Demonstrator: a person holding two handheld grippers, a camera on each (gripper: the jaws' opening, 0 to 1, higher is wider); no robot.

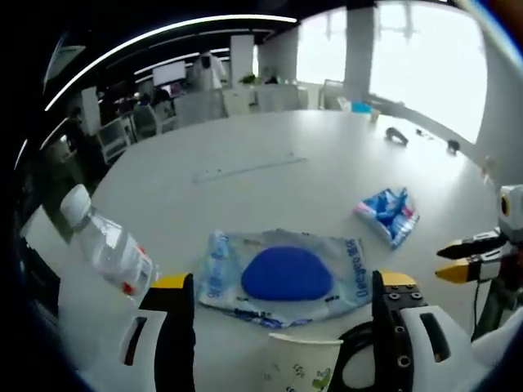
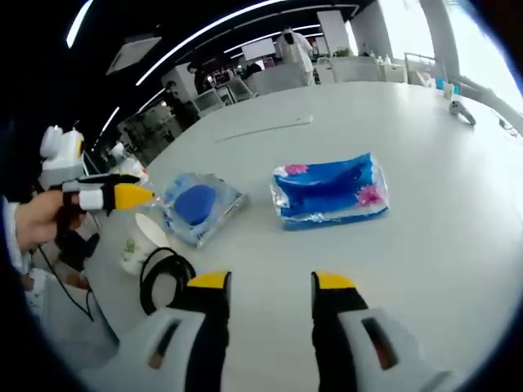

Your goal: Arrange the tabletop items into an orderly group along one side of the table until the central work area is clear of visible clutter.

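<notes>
The left gripper (image 1: pixel 282 306) is hovering low over the white table (image 1: pixel 270 155), jaws spread wide with nothing between them, and framed in that gap is the clear pouch with a blue pad (image 1: pixel 282 273). Tucked just below it at six o'clock is a paper cup (image 1: pixel 304 359), touching or nearly touching the pouch edge. Out at nine o'clock a clear plastic bottle (image 1: pixel 105 241) is lying on its side. At three o'clock sits the blue tissue pack (image 1: pixel 387 214), and beyond it the other gripper is peeking in.

Over in the right gripper view, the right gripper (image 2: pixel 265 286) is also holding its jaws apart and empty, aiming at twelve o'clock toward the blue tissue pack (image 2: pixel 328 189). The pouch (image 2: pixel 198 204) is lying at ten o'clock, well clear of the pack, with the cup (image 2: pixel 145 242) and a looping black cable (image 2: pixel 163 273) near nine.

The risk here, I would judge: closing on that slack pouch could nudge the light cup over, or knock the bottle rolling toward the table edge. The cable could snag too.
</notes>
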